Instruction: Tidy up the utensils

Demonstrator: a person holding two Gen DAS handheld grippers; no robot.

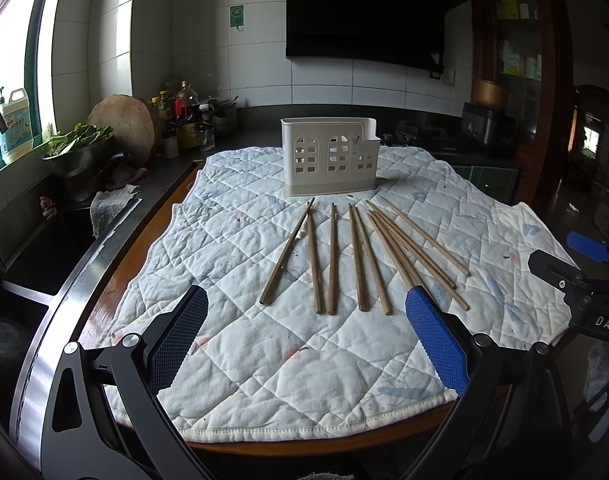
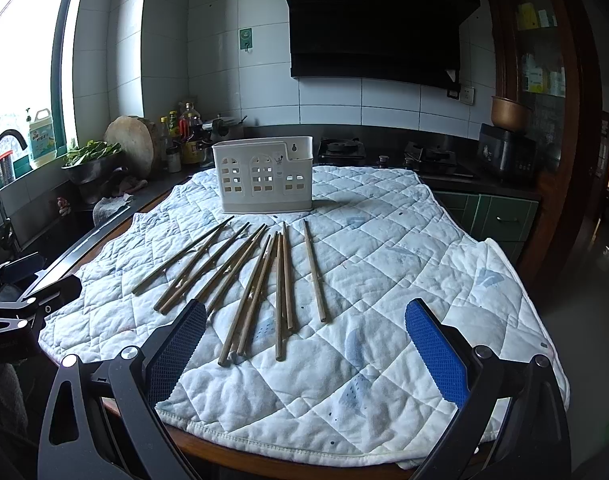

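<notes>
Several wooden chopsticks [image 1: 356, 256] lie fanned out on a quilted white cloth [image 1: 304, 360], their tips pointing toward a cream perforated utensil holder [image 1: 329, 156] that stands upright behind them. The left gripper [image 1: 306, 328] hovers open just short of the chopsticks' near ends, nothing between its blue pads. In the right wrist view the same chopsticks [image 2: 260, 276] lie left of centre, before the holder [image 2: 264, 180]. The right gripper [image 2: 304, 344] is open and holds nothing, its left pad [image 2: 176, 352] near the chopstick ends. Each gripper shows at the other view's edge.
The cloth [image 2: 384, 280] covers a round wooden table [image 1: 104, 300]. To the left are a sink [image 1: 32, 256], a bowl of greens [image 1: 80, 152], a round cutting board [image 1: 124, 124] and bottles [image 1: 180, 112]. A stove [image 2: 340, 148] and range hood [image 2: 376, 20] stand behind.
</notes>
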